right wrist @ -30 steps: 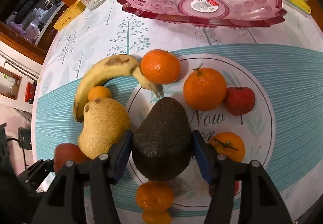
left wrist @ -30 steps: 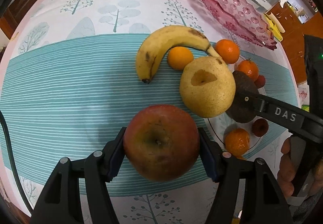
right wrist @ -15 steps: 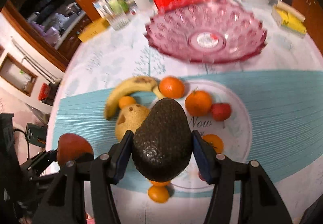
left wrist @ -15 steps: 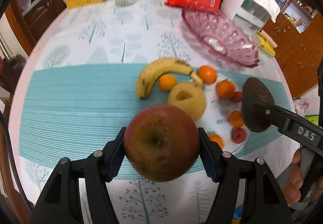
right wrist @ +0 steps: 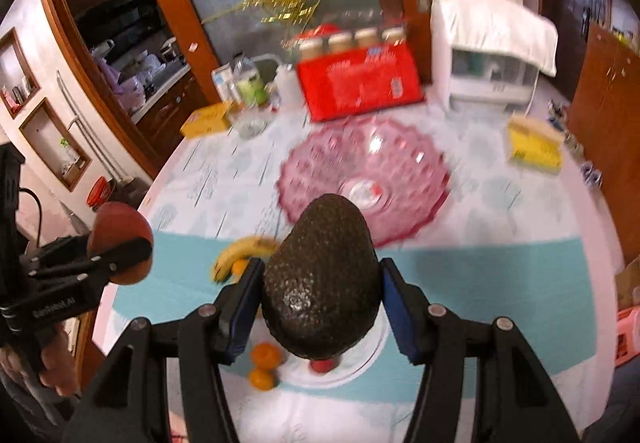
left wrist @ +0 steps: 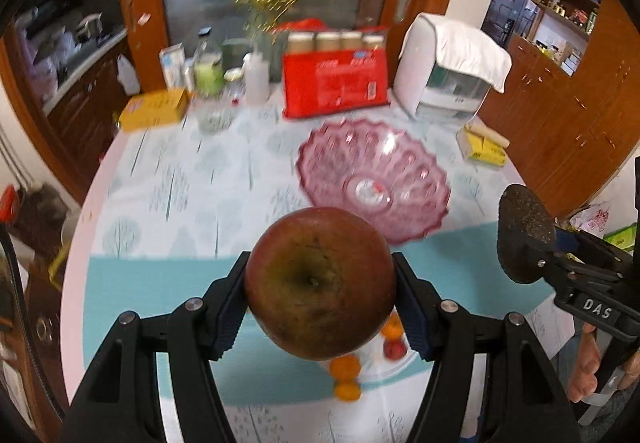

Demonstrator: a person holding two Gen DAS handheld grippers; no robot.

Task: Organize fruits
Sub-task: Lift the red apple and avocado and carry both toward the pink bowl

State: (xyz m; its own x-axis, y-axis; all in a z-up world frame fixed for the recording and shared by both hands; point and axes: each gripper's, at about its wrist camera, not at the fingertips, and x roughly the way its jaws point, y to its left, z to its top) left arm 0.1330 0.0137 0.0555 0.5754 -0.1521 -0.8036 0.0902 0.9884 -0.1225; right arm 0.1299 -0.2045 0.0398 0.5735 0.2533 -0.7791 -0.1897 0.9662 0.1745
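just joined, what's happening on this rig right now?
A person holds a tool in each hand. The left tool is shut on a red apple, the right tool on an avocado, both held above the table. The pink glass bowl ahead looks empty; oranges sit on the table below.

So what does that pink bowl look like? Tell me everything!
The pink bowl is a wide, shallow dish of see-through pink glass or plastic, pressed with round dimples and a scalloped, wavy rim. A round label with a red mark sits at its flat center. It stands upright and empty on the tree-print tablecloth, just in front of the red package. No fruit or tool touches it. It looks slightly blurred.
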